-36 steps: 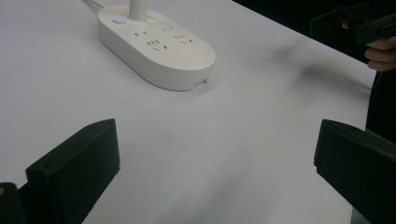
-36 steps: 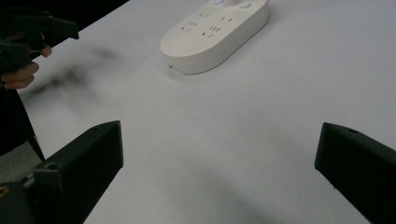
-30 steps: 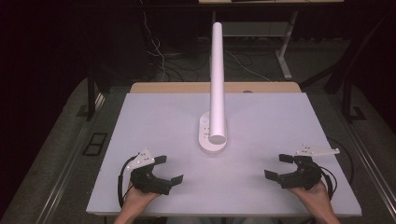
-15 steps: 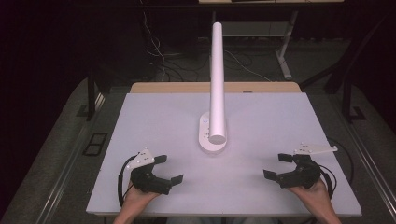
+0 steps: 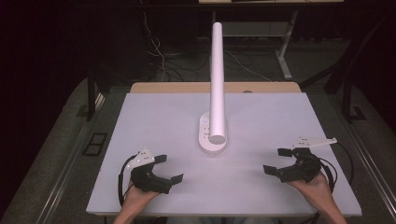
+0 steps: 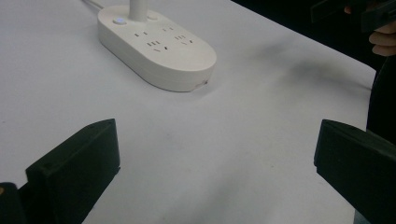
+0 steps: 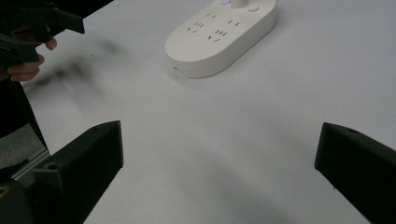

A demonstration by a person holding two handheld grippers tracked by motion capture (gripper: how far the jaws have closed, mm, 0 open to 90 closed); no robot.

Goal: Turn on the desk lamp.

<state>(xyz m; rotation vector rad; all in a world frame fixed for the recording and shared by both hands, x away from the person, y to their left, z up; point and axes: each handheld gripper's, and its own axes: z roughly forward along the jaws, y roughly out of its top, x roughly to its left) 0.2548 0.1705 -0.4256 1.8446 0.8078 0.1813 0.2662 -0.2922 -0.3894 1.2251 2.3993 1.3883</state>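
A white desk lamp stands mid-table: an oval base with sockets and a button, and a long white tube rising toward the camera. The base lies ahead of the left gripper, and the same base ahead of the right one. My left gripper rests near the front left of the white table, open, with nothing between its jaws. At the front right my right gripper is likewise open and holds nothing. In each gripper view the black jaws stand wide apart over bare tabletop.
A wooden strip borders the table's far edge. Cables lie on the dark floor behind, beside a desk leg. Metal rails run along the floor at left and right.
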